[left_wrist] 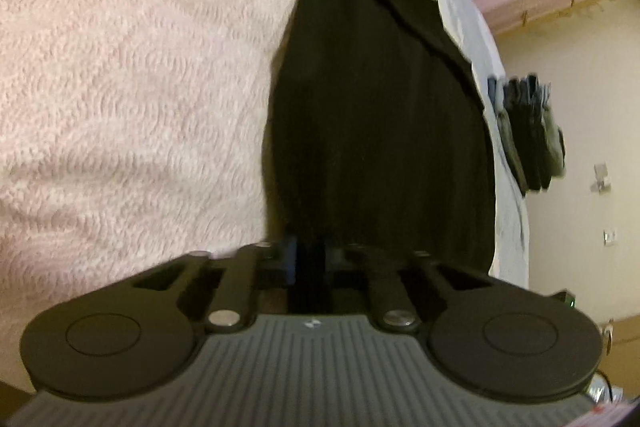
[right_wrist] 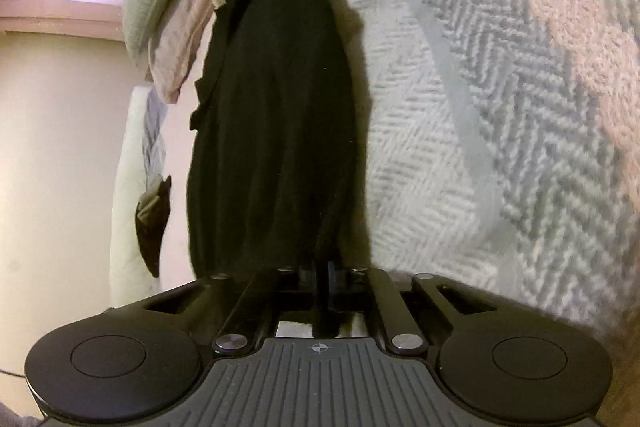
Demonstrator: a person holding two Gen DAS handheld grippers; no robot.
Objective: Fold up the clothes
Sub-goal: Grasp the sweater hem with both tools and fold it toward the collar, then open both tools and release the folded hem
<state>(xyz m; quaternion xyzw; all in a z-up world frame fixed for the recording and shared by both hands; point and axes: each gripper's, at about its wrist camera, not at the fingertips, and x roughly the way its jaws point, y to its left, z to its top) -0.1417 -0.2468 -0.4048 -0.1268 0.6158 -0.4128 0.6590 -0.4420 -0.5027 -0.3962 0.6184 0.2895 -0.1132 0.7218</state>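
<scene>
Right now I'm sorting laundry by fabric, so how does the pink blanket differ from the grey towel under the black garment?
The pink blanket is plain and fluffy; the grey towel shows a grey-and-white herringbone weave with a smooth band. Both are pale, and the black garment lies over both.

A black garment (left_wrist: 376, 131) ran up the middle of the left wrist frame from the lower centre to the top edge, narrowing upward, loosely creased along its length. In the right wrist frame it (right_wrist: 276, 131) filled the centre likewise, with its left edge ragged.
</scene>
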